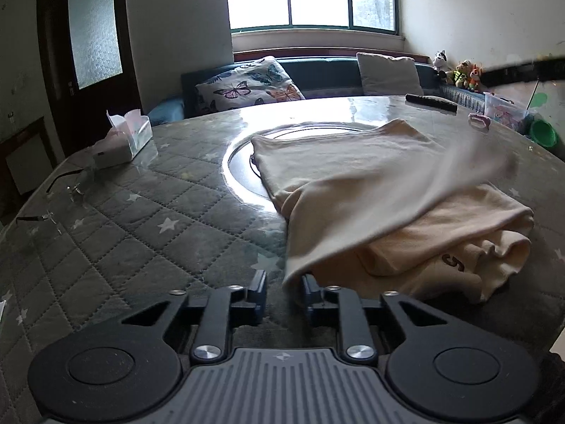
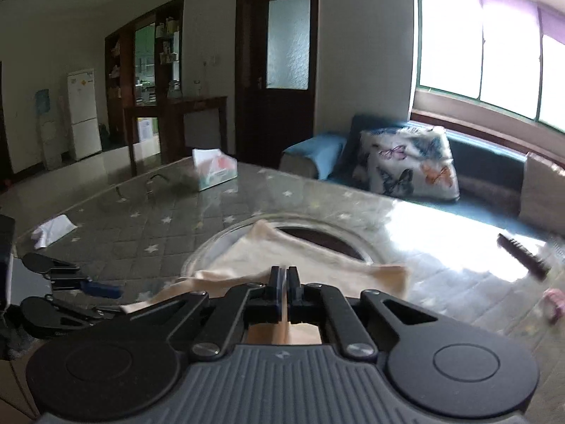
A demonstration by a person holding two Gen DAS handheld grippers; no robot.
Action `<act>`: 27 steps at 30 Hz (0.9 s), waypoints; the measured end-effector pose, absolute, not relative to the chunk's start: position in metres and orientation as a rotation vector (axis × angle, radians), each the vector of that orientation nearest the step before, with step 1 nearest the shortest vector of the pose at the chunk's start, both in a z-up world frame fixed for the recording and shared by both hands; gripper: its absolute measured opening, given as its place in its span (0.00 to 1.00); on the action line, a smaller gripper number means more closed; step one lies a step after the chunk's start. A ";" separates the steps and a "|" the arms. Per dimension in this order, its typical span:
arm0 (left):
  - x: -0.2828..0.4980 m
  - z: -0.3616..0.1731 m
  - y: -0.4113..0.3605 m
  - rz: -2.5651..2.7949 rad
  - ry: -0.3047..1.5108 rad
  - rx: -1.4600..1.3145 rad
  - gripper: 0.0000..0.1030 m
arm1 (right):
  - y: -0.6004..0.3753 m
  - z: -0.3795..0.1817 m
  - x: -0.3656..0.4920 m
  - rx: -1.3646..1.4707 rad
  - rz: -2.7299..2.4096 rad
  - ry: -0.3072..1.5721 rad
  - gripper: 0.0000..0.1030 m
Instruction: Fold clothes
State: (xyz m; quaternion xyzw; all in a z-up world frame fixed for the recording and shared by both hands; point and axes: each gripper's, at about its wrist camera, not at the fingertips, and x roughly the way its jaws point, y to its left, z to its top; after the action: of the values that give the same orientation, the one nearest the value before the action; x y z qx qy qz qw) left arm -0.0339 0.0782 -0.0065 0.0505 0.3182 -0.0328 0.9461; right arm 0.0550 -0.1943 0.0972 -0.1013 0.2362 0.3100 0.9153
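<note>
Cloth (image 1: 370, 183) lay just ahead and right of my left gripper (image 1: 284, 296) — jaws slightly spread, corner between them. My right gripper (image 2: 285, 282) pinched the other edge.

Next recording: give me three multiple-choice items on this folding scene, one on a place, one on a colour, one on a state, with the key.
1. Where is the tissue box?
A. On the table
B. On the sofa
C. On the windowsill

2. What colour is the garment?
A. Dark blue
B. Cream
C. Red

3. How does the right gripper stand?
A. Wide open above the table
B. Shut on nothing
C. Shut on the garment

Key:
1 A: the box stands on the quilted table, far from the garment.
2 B: the cloth is pale cream, with dark lettering near its hem.
3 C: in the right wrist view the fingers meet, with cream cloth pinched between them and showing behind them.
</note>
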 end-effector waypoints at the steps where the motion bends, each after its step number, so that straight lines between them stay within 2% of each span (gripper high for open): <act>1: -0.035 -0.006 0.078 -0.069 0.651 0.105 0.19 | -0.198 0.093 0.058 -0.203 0.624 0.500 0.02; 5: -0.044 -0.003 0.072 -0.117 0.644 0.131 0.22 | -0.209 0.056 0.072 -0.165 0.554 0.623 0.02; 9: -0.048 0.000 0.068 -0.123 0.651 0.164 0.22 | -0.217 0.028 0.080 -0.082 0.558 0.720 0.07; 10: -0.048 0.002 0.069 -0.122 0.648 0.162 0.24 | -0.218 0.025 0.080 -0.062 0.565 0.726 0.07; 13: -0.048 0.009 0.074 -0.112 0.629 0.144 0.26 | -0.217 0.020 0.078 -0.013 0.613 0.747 0.21; 14: -0.047 0.011 0.075 -0.114 0.624 0.139 0.31 | -0.216 0.019 0.075 -0.007 0.633 0.751 0.23; 16: -0.046 0.012 0.075 -0.116 0.621 0.143 0.41 | -0.211 0.014 0.073 -0.011 0.659 0.772 0.33; 17: -0.045 0.011 0.074 -0.115 0.623 0.151 0.42 | -0.205 0.009 0.071 -0.018 0.660 0.783 0.34; 20: -0.043 0.005 0.073 -0.112 0.643 0.146 0.44 | -0.198 -0.003 0.071 -0.032 0.652 0.817 0.33; 21: -0.042 0.003 0.074 -0.107 0.649 0.141 0.45 | -0.196 -0.005 0.070 -0.032 0.650 0.822 0.29; 22: -0.041 0.001 0.073 -0.102 0.652 0.138 0.45 | -0.195 -0.006 0.069 -0.036 0.650 0.816 0.12; 23: -0.039 0.000 0.073 -0.096 0.654 0.133 0.46 | -0.194 -0.003 0.067 -0.050 0.650 0.803 0.05; 27: -0.033 -0.004 0.073 -0.072 0.657 0.117 0.46 | -0.196 0.019 0.063 -0.075 0.650 0.726 0.04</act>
State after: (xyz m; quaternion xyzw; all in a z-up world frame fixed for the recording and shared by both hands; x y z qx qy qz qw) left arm -0.0329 0.0726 -0.0042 0.0576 0.3225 -0.0353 0.9441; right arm 0.0629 -0.1957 0.0187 -0.0360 0.3489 0.3122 0.8829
